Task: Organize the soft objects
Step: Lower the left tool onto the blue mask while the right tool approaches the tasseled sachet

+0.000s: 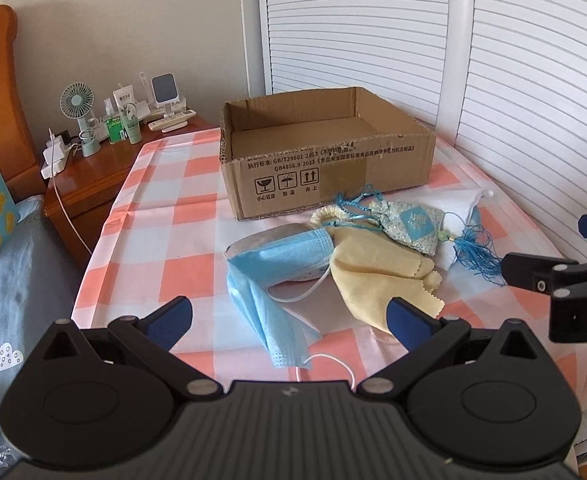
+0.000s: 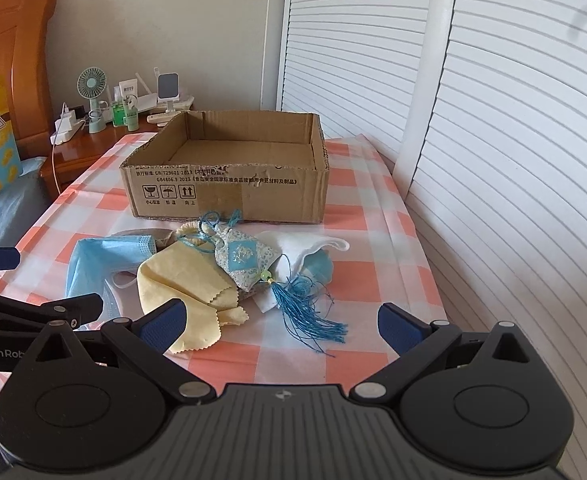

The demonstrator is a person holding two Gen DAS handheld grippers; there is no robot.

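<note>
An open, empty cardboard box [image 1: 325, 168] [image 2: 229, 196] stands on the checked tablecloth [image 1: 153, 216] [image 2: 373, 208]. In front of it lies a heap: a blue face mask [image 1: 269, 276] [image 2: 105, 260], a yellow cloth [image 1: 377, 276] [image 2: 181, 280], a blue-white sachet [image 1: 409, 228] [image 2: 245, 260] with a blue tassel [image 1: 473, 256] [image 2: 313, 316], and a white cloth [image 1: 461, 204] [image 2: 305, 248]. My left gripper [image 1: 289, 320] is open and empty, just short of the mask. My right gripper [image 2: 281, 324] is open and empty, just short of the tassel.
A wooden nightstand [image 1: 93, 176] [image 2: 89, 152] at the back left carries a small fan [image 1: 79, 120], bottles and chargers. A bed [image 1: 5, 264] lies to the left. White louvred doors [image 1: 513, 80] [image 2: 513, 140] run along the right.
</note>
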